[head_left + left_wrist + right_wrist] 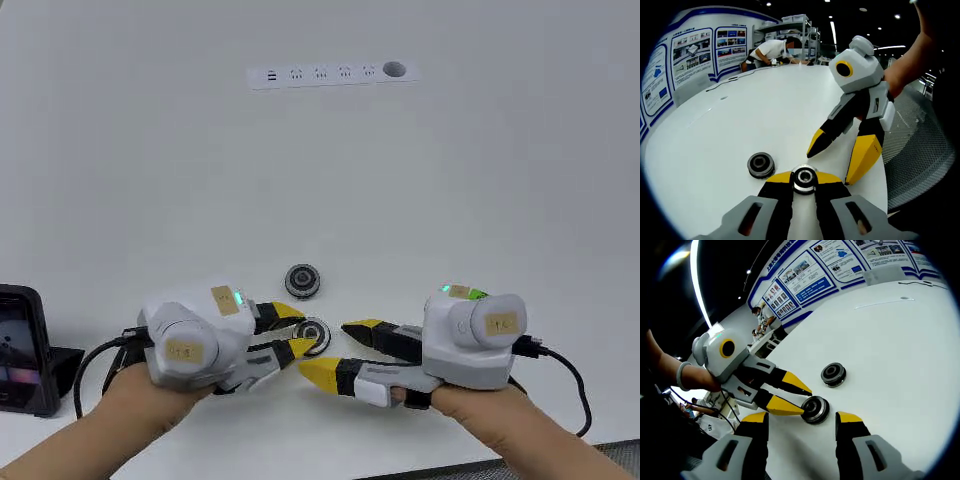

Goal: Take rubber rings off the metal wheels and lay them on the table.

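Two metal wheels with black rubber rings lie on the white table (430,190). The nearer wheel (313,335) (804,179) (815,410) sits between the yellow tips of my left gripper (302,329) (804,180) (805,400), which is shut on it. Just beyond it, the second wheel (302,281) (760,165) (833,374) lies free. My right gripper (328,347) (830,166) (802,417) faces the held wheel from the right, open, its tips just short of the wheel with nothing between them.
A white power strip (330,73) lies at the far side of the table. A dark phone on a stand (20,345) is at the left edge, near the left gripper's cable. The table's front edge runs close below both hands.
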The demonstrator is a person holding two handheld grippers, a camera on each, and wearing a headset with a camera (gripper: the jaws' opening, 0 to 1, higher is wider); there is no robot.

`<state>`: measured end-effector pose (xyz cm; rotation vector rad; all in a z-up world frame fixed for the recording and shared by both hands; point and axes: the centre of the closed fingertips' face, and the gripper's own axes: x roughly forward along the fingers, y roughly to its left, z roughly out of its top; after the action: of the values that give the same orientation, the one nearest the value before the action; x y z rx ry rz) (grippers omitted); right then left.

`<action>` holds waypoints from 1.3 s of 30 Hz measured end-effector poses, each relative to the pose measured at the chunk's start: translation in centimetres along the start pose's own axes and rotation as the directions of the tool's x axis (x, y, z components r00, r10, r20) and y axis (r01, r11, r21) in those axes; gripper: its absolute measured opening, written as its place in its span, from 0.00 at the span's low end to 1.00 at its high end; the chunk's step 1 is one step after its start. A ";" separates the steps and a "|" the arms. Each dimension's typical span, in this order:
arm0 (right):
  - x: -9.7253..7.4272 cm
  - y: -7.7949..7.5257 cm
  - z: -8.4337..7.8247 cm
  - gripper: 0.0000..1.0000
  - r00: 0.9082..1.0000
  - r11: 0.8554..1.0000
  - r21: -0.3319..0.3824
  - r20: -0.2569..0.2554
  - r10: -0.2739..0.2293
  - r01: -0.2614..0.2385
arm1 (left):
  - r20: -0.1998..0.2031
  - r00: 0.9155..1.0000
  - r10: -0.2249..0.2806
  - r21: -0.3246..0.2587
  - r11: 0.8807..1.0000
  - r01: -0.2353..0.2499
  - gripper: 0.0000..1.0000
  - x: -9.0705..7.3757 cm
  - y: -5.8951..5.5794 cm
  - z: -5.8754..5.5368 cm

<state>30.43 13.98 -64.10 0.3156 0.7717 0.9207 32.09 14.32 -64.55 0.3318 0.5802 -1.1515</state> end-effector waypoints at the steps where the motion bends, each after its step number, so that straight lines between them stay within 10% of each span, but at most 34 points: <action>1: 0.0 0.0 0.0 0.55 1.000 1.000 0.002 0.001 0.000 0.000 | -0.003 1.000 -0.002 0.004 1.000 0.002 0.17 0.0 0.0 0.0; 39: 1.2 0.1 0.7 0.53 0.998 0.985 0.166 0.056 0.032 -0.041 | -0.033 0.999 -0.030 0.020 0.999 0.031 0.13 0.4 -0.1 -0.7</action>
<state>31.33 15.07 -64.06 0.5014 0.7978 0.8805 31.95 14.38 -65.29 0.3611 0.6036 -1.1838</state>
